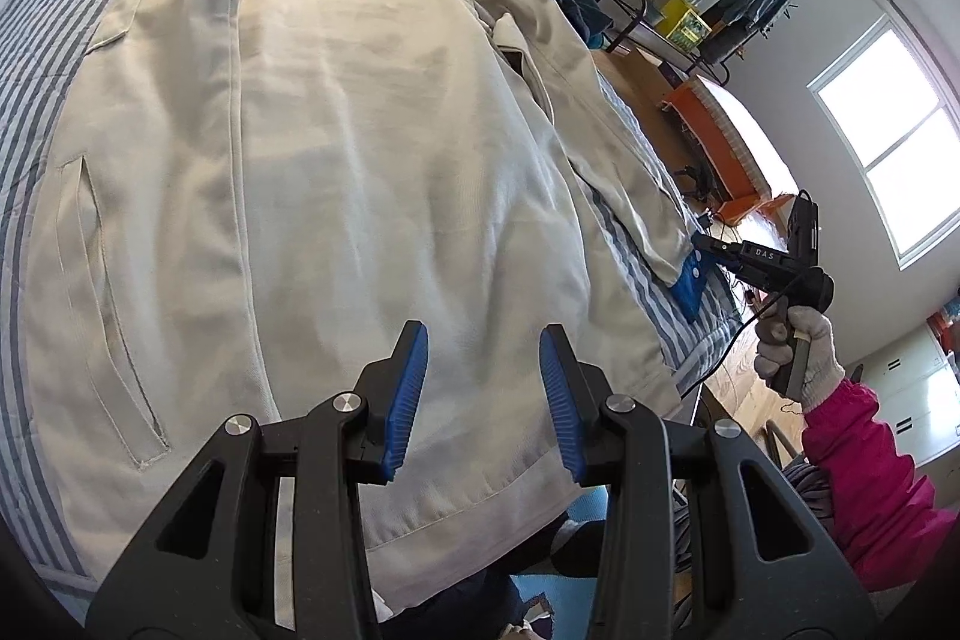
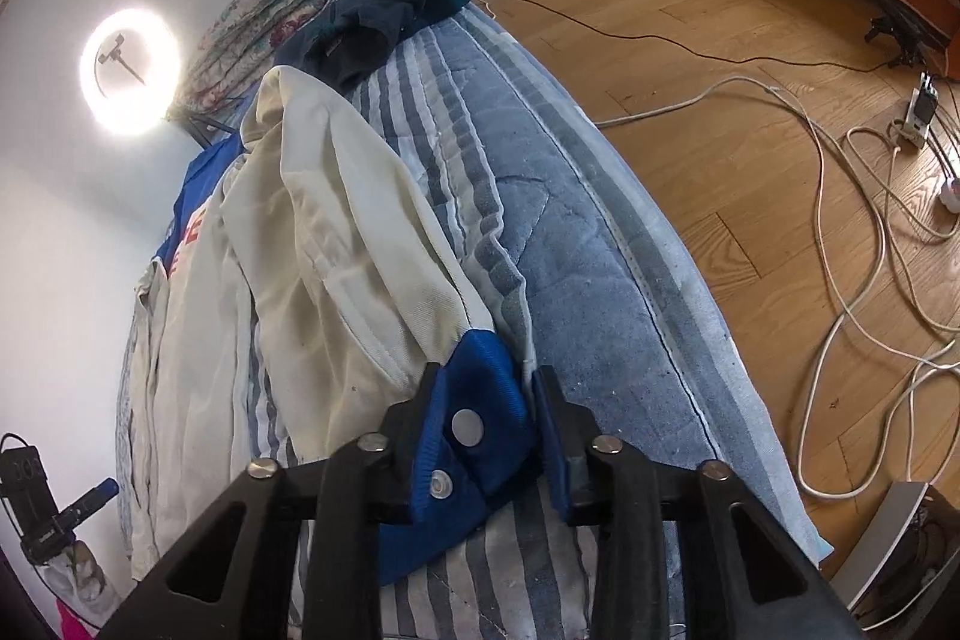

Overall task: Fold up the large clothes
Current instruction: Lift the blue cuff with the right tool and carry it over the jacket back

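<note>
Right wrist view: your right gripper (image 2: 486, 424) had clamped the blue cuff (image 2: 480, 400); folding barely begun.
Your left gripper (image 1: 483, 394) hung open, empty, over the jacket (image 1: 360, 160) spread flat ahead; sleeves and body remained unfolded.

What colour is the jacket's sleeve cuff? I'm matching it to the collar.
Bright blue, with silver snaps; clearest in the right wrist view.
</note>
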`<state>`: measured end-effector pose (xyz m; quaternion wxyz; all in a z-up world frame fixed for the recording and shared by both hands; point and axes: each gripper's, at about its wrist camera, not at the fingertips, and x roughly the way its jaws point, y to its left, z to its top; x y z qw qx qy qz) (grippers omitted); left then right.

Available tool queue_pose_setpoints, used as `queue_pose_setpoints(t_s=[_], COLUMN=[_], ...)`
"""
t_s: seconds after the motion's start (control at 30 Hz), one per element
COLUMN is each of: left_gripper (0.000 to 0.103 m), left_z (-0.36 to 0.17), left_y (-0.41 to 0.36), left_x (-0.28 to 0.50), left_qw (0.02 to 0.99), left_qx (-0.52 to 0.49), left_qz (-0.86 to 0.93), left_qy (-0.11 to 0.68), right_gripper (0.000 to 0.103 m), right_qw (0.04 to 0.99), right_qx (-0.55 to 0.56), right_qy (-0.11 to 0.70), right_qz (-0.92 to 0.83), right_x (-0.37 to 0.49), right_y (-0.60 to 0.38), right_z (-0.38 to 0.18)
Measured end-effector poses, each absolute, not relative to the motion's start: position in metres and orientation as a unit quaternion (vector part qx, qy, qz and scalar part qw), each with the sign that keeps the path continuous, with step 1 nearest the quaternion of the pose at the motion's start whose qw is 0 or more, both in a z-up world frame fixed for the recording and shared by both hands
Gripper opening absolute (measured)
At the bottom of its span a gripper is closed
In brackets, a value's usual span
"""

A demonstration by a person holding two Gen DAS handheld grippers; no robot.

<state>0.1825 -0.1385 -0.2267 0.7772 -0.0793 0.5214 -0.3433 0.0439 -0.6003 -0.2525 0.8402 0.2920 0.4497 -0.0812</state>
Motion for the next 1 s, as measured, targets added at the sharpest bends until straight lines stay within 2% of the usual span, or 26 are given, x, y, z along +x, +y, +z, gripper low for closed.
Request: queue_pose_setpoints(t_s=[0.07,0.33,0.4,0.43,0.47,0.6,0.8,1.0], left_gripper=[0.039,0.039,0.039,0.039,0.039,0.039,0.039,0.039], left_z=[-0.225,-0.215,-0.214,-0.214,-0.213,-0.212,-0.209,-0.213], left_y=[-0.141,-0.143,-0.143,-0.142,-0.141,-0.139,-0.140,-0.146], left_x=[0.182,0.177,0.175,0.175,0.173,0.171,0.169,0.169], left_qw=[0.777,0.778,0.780,0.780,0.781,0.784,0.784,0.781], left_qx=[-0.077,-0.084,-0.081,-0.081,-0.080,-0.076,-0.076,-0.068], left_qz=[-0.346,-0.355,-0.355,-0.355,-0.355,-0.355,-0.358,-0.360], left_qy=[0.520,0.511,0.509,0.508,0.508,0.504,0.501,0.505], right_gripper=[0.005,0.002,0.014,0.034,0.037,0.037,0.039,0.043], right_qw=[0.846,0.859,0.857,0.857,0.859,0.848,0.789,0.788], right_qx=[0.278,0.242,0.236,0.236,0.240,0.302,0.403,0.428], right_qy=[0.448,0.441,0.445,0.443,0.435,0.430,0.455,0.432], right_qz=[-0.085,-0.093,-0.107,-0.115,-0.119,-0.070,-0.091,-0.092], right_x=[0.043,0.035,0.033,0.031,0.028,0.018,0.010,0.018], right_y=[-0.596,-0.588,-0.589,-0.590,-0.591,-0.593,-0.610,-0.616], right_z=[-0.244,-0.221,-0.218,-0.216,-0.214,-0.220,-0.267,-0.276])
